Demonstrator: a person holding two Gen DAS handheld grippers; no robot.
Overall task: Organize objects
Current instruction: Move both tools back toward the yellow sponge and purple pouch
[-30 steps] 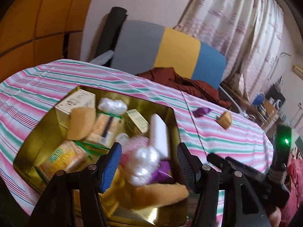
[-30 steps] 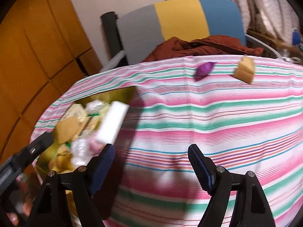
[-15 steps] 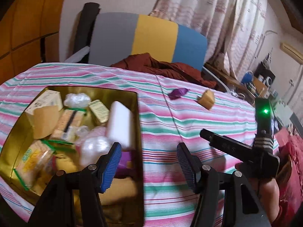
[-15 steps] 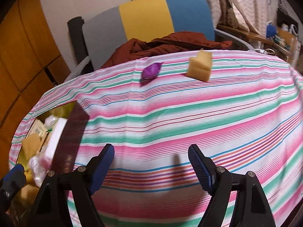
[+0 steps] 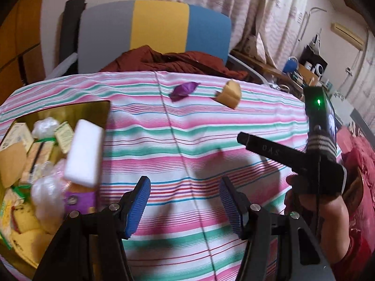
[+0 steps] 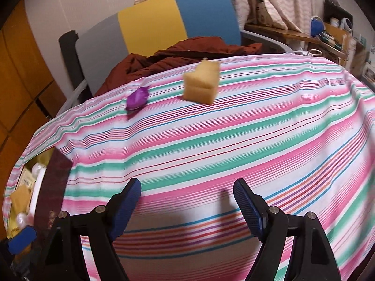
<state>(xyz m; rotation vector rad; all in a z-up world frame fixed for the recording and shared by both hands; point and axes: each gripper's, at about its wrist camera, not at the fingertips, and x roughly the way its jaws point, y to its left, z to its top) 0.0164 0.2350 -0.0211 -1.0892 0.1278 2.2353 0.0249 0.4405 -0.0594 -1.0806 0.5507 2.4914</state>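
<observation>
A purple wrapped sweet (image 5: 183, 90) (image 6: 137, 98) and a tan sponge block (image 5: 230, 94) (image 6: 202, 82) lie on the striped tablecloth (image 5: 211, 140) at the far side. A gold tin (image 5: 70, 111) at the left holds several packets, a white block (image 5: 84, 153) and clear wrapped pieces; its edge shows in the right wrist view (image 6: 35, 164). My left gripper (image 5: 184, 207) is open and empty above the cloth, right of the tin. My right gripper (image 6: 187, 207) is open and empty, well short of the sponge.
A chair with a grey, yellow and blue back (image 5: 152, 28) stands behind the table with a rust-brown cloth (image 5: 173, 61) on it. A cluttered shelf (image 6: 328, 35) is at the far right. The right gripper's body and the hand holding it (image 5: 316, 161) are at the left view's right.
Both grippers have swung right, away from the gold tin and toward the sweet and sponge, which now look nearer. Both stayed open and empty.
</observation>
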